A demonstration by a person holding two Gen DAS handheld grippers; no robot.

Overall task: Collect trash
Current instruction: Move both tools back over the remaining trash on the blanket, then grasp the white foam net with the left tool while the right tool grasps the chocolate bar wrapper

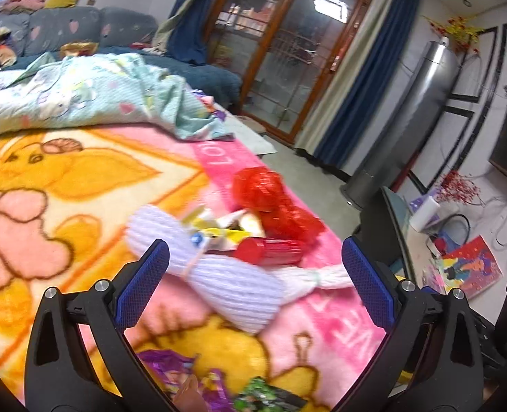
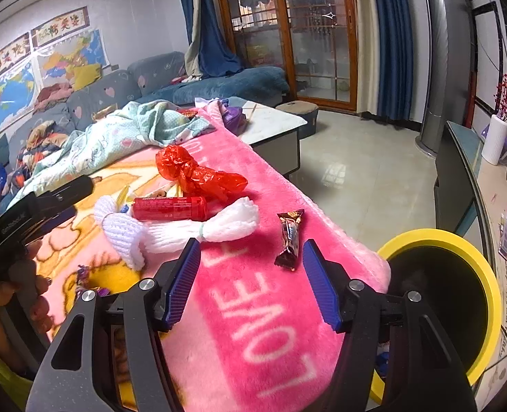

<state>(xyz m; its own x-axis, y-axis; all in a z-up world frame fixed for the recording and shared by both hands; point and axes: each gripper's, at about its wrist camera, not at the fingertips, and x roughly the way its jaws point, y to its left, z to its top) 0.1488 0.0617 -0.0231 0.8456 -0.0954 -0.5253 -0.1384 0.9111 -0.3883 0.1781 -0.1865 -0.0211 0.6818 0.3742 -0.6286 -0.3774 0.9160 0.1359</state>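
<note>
Here both tongs, left tongs (image 1: 255, 276) and right tongs (image 2: 251, 279), hang released and empty; the candy wrapper (image 2: 289, 238) lies just ahead of the right pair, the bin (image 2: 459, 240) to its right; on plush blanket (image 2: 270, 326), pads might snag pile and miss thin foil

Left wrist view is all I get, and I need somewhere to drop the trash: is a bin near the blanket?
Observer: Yes. A yellow-rimmed bin stands beside the pink blanket, at its near right corner in the right wrist view.
Operator: Any trash I'm missing?
Observer: A dark candy wrapper lies alone on the pink band, right of the white foam net.
Operator: Is the right gripper holding anything?
Observer: No. The right gripper is open and empty, above the blanket.
</note>
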